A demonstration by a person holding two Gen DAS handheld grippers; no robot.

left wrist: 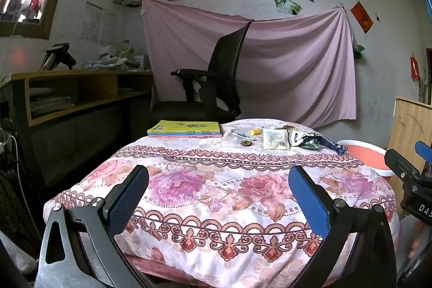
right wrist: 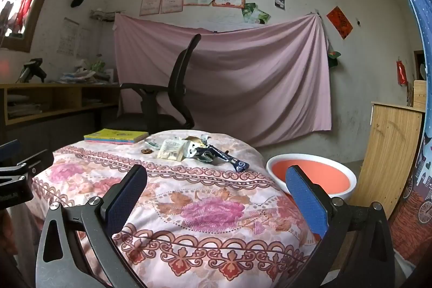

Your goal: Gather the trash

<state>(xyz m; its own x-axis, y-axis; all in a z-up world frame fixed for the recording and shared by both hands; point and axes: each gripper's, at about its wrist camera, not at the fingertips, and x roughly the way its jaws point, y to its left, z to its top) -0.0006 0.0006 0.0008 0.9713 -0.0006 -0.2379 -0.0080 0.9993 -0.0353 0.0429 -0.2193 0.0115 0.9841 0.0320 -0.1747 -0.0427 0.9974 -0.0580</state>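
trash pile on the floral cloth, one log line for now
left gripper open | right gripper open | crumpled wrappers untouched | orange basin beside table

Wrappers (right wrist: 189, 150) lie right of books (right wrist: 116, 136), basin (right wrist: 310, 177) beyond.

Matt floral cloth quilt (left wrist: 205, 190)

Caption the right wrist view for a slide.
Open right hand-held gripper faces wrappers on floral quilt, basin alongside.
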